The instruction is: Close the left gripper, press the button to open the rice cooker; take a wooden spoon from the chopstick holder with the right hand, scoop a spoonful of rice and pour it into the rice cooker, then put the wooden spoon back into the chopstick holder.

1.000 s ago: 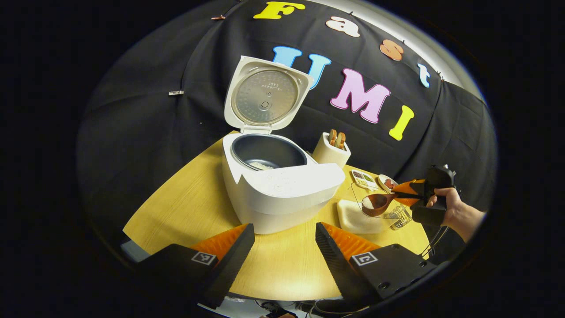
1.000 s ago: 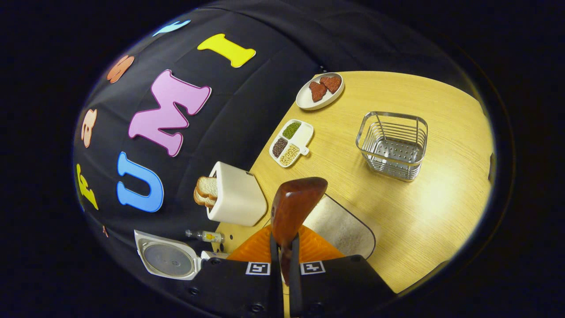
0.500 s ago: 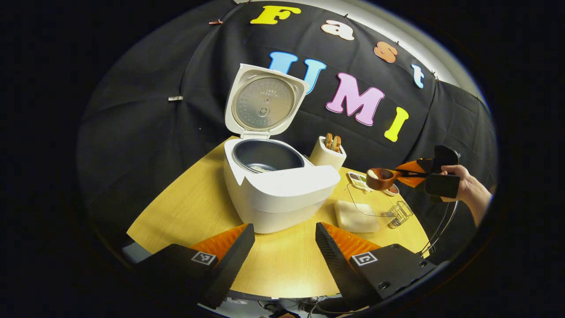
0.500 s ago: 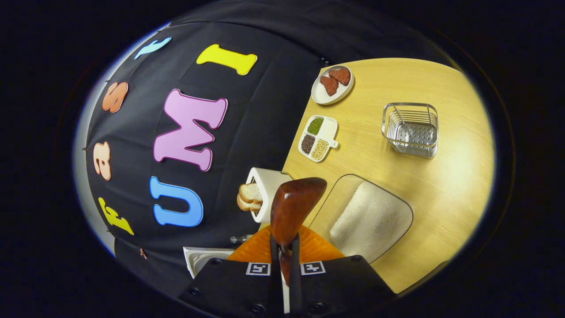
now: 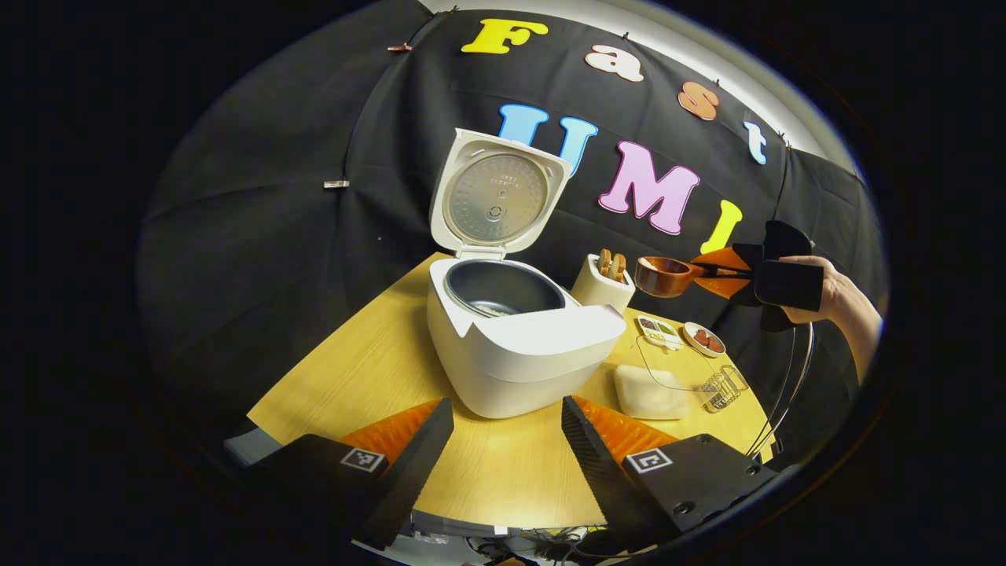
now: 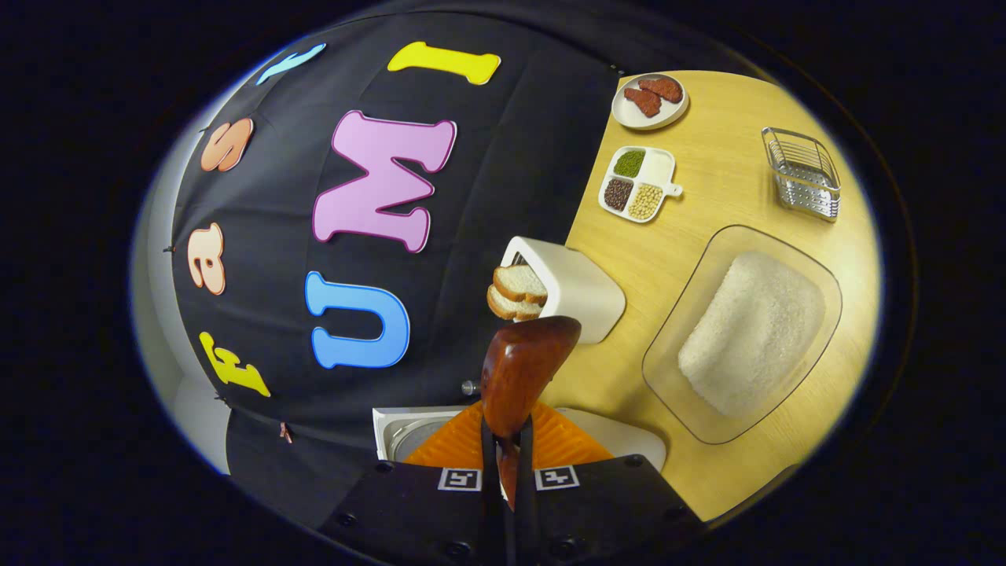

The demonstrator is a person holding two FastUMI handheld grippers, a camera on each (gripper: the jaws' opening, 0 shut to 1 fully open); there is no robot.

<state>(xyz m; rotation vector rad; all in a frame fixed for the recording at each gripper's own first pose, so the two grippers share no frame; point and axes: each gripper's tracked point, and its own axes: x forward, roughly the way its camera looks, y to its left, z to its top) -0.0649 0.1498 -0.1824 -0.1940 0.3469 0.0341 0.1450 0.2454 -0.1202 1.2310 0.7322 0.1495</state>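
The white rice cooker (image 5: 523, 346) stands open on the table, its lid (image 5: 497, 196) upright and the dark inner pot (image 5: 503, 287) showing. My left gripper (image 5: 503, 440) hovers open in front of it, holding nothing. To the right, a hand holds my right gripper (image 5: 702, 271) in the air, shut on the handle of the wooden spoon (image 5: 660, 276), whose bowl hangs beside the white holder (image 5: 601, 289). In the right gripper view the spoon (image 6: 523, 368) juts from my right gripper (image 6: 507, 448) above the cooker's edge (image 6: 621, 440) and the holder (image 6: 578, 287). What lies in the spoon's bowl is hidden.
A clear dish of rice (image 6: 747, 334) lies right of the cooker. Behind it are a sectioned dish of beans (image 6: 638, 185), a small plate with red pieces (image 6: 650, 101) and a wire basket (image 6: 802, 173). The round wooden table (image 5: 354, 369) has bare room left of the cooker.
My right gripper has lifted the spoon out of the rice dish and carried it up and left, to beside the holder. My left gripper stays open and has shifted slightly.
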